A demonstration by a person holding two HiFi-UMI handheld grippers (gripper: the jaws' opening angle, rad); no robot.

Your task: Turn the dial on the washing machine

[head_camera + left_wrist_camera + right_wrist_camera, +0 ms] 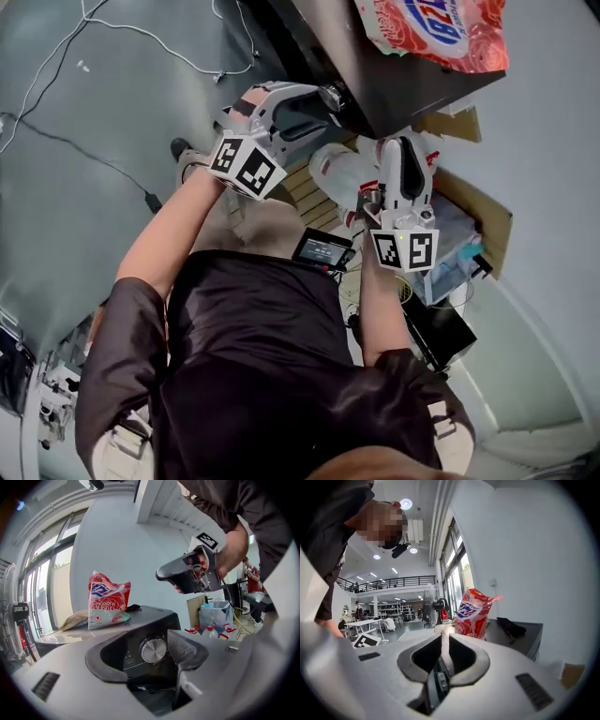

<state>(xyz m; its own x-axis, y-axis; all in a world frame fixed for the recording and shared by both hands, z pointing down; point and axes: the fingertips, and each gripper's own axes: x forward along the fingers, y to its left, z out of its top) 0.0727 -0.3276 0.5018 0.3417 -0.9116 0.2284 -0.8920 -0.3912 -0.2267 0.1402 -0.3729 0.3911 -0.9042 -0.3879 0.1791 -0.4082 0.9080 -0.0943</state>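
The washing machine [412,89] is a dark grey box with a black control panel. Its round silver dial [153,649] sits between the jaws of my left gripper [145,660]. The jaws stand wide apart on either side of the dial, and their pads do not press on it. In the head view my left gripper [330,97] points at the machine's front. My right gripper [443,644] is shut with nothing in it, and hangs beside the machine [398,150]. It also shows in the left gripper view, as the right gripper [187,571] raised above the machine.
A red and white detergent bag [107,601] and a dark cloth [511,626] lie on the machine's top. A clear bin [213,616], red-capped white bottles [342,173] and a cardboard box [478,202] stand beside it. Cables [112,37] run over the floor. A fan [430,606] stands further off.
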